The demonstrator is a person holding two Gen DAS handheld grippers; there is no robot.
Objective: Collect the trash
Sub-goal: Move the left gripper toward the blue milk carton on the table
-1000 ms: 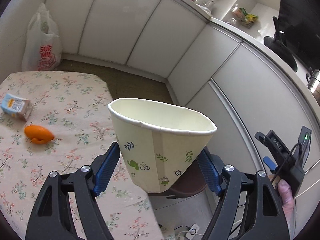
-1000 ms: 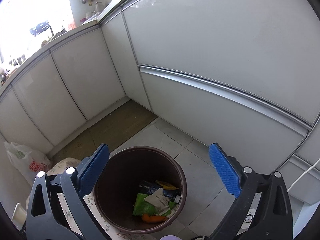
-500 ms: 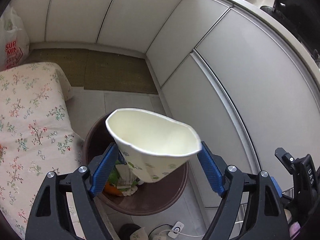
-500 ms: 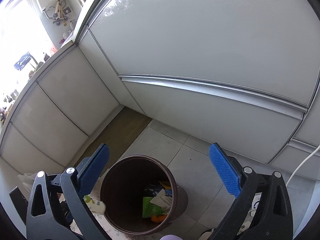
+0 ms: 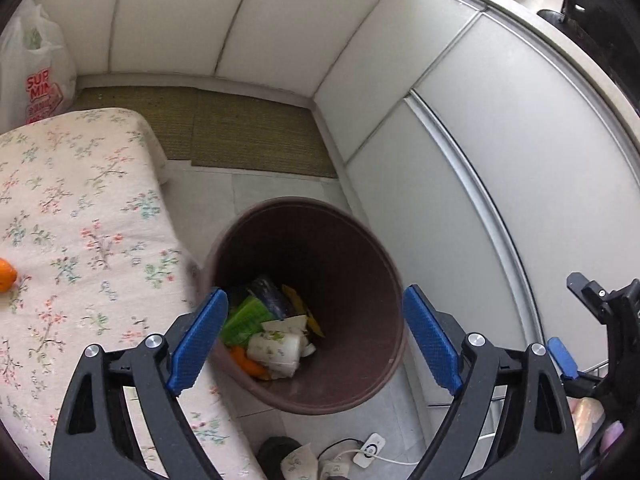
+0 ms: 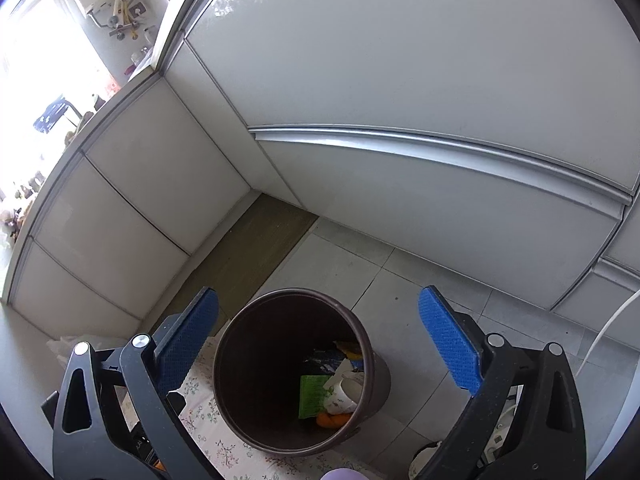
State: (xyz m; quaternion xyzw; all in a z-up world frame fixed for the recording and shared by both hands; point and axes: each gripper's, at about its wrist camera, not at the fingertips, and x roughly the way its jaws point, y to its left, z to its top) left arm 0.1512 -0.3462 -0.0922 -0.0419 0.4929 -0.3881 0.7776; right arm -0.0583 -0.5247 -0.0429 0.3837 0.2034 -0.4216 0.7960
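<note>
L hand-held gripper (image 5: 316,336) hangs over the brown bin (image 5: 352,396) w/ jaws wide and opening, nothing btwn the blue pads; the paper cup (image 5: 276,350) lies inside the bin on top of green and orange scraps. R hand-held gripper (image 6: 320,344) also spread wide and empty, pointing at the same bin on the floor beside the floral-cloth tabletop (image 5: 80,240), where an orange peel (image 5: 6,276) sits at the left edge.

Bright daylight from a blown-out window (image 6: 36,60); fisheye edges curve, vignette dark.
</note>
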